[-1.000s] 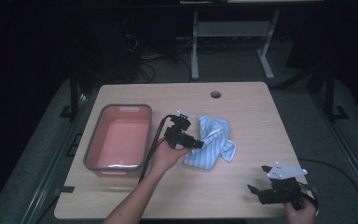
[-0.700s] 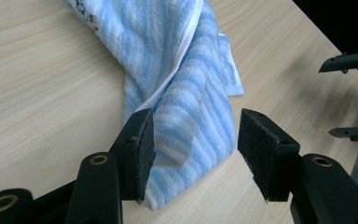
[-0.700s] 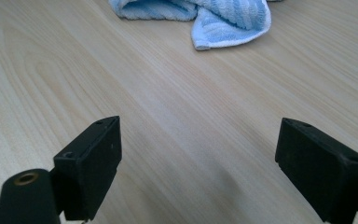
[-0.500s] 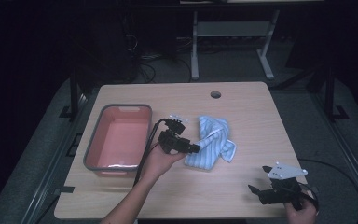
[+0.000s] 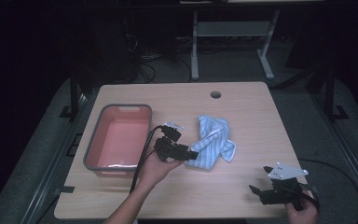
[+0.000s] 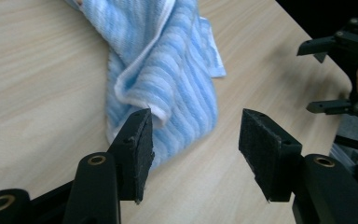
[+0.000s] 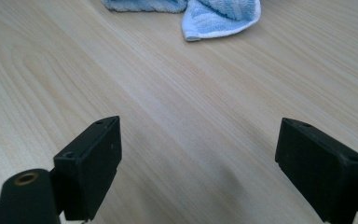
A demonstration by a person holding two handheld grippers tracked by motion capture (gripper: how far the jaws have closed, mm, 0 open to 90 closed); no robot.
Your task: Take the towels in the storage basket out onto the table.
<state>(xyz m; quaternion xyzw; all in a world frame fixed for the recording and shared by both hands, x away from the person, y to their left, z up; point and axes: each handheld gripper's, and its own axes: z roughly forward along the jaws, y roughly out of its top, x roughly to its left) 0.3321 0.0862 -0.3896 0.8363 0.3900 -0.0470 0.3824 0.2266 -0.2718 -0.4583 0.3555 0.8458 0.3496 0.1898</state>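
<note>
Under both grippers lies the wooden table [image 5: 242, 112], pale and wide, with a round hole [image 5: 215, 94] near its far edge. Well to the outer side of the left gripper's fingers sits a pink tub [image 5: 119, 137] with a grey rim, apart from the cloth. Ahead of those fingers lies a crumpled blue-and-white striped towel [image 5: 213, 142], bunched on the tabletop. The left gripper [image 5: 190, 154] has its jaws spread apart with nothing clamped; in the left gripper view the towel [image 6: 163, 70] reaches down to the left finger [image 6: 137, 151], its near fold touching or just beside that pad, while the other pad stands over bare wood, clear of the fabric. The right gripper [image 5: 260, 191] rests near the table's near right corner, well apart from the towel, its jaws wide open over bare wood; in the right gripper view the towel's edge [image 7: 214, 14] lies far ahead of the fingers [image 7: 93, 163].
</note>
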